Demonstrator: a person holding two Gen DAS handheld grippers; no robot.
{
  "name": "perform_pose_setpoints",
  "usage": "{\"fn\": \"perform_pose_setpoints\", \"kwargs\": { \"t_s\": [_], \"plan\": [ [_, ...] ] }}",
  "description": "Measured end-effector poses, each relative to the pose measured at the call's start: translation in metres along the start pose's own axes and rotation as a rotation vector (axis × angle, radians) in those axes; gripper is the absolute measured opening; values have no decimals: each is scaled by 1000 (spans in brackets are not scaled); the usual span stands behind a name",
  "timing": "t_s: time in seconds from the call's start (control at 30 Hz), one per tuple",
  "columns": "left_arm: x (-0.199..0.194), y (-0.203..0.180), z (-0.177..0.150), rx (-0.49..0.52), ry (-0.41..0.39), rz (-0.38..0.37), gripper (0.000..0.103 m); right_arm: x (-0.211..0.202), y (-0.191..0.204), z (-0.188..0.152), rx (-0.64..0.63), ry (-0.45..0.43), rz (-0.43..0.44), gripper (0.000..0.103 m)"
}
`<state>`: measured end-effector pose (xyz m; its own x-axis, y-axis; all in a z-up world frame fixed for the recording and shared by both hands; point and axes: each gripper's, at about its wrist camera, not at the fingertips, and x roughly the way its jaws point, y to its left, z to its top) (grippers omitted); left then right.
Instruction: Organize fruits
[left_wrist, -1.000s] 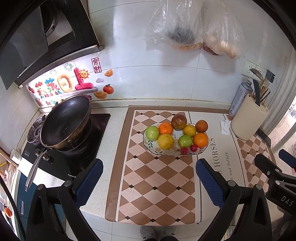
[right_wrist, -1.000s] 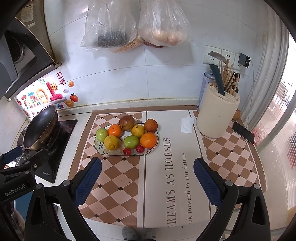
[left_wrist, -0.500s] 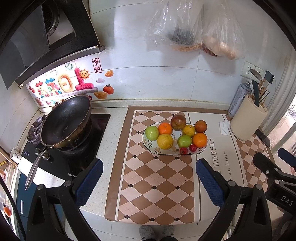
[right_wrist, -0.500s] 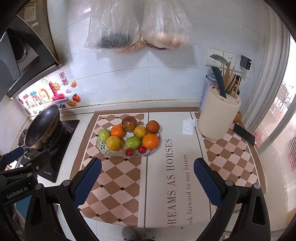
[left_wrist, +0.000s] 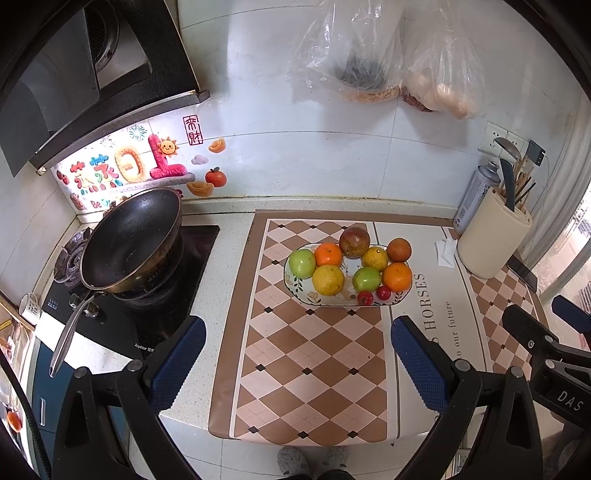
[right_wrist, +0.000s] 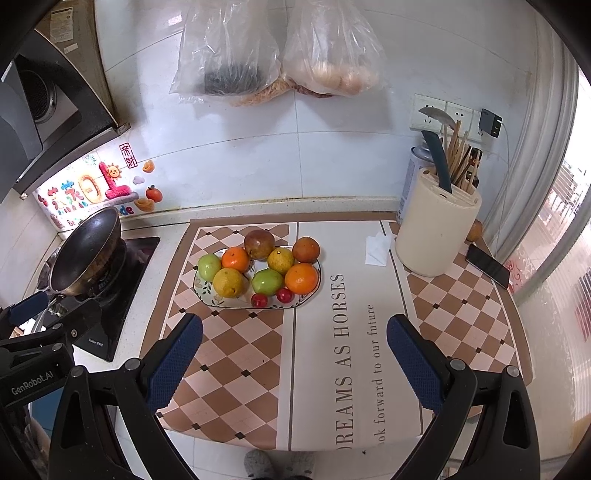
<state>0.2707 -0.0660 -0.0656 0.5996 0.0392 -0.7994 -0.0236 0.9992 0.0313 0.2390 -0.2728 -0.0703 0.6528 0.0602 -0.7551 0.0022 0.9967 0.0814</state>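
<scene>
I see the left gripper (left_wrist: 297, 352) and right gripper (right_wrist: 294, 350) both spread wide, holding nothing. The fruit plate (right_wrist: 207, 297) sits at my twelve o'clock on the checkered mat (right_wrist: 229, 354).

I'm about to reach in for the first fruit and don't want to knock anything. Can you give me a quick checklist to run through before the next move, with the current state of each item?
1. Left gripper open and empty: ok.
2. Right gripper open and empty: ok.
3. Fruit all resting on the plate, none rolled off: ok.
4. Mat between grippers and plate free of obstacles: ok.
5. Small red fruits at the plate's near rim, likely to be nudged first: not ok, approach from above.
6. A place to sort the fruit into: cannot tell, no second container shows.
</scene>
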Motion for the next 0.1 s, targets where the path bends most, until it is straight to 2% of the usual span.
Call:
{"fn": "perform_pose_setpoints", "kwargs": {
  "t_s": [0.1],
  "plan": [
    [-5, -1, -1, 0, -11, -1, 103, -1, 0, -1, 2, -1, 1, 102]
  ]
}}
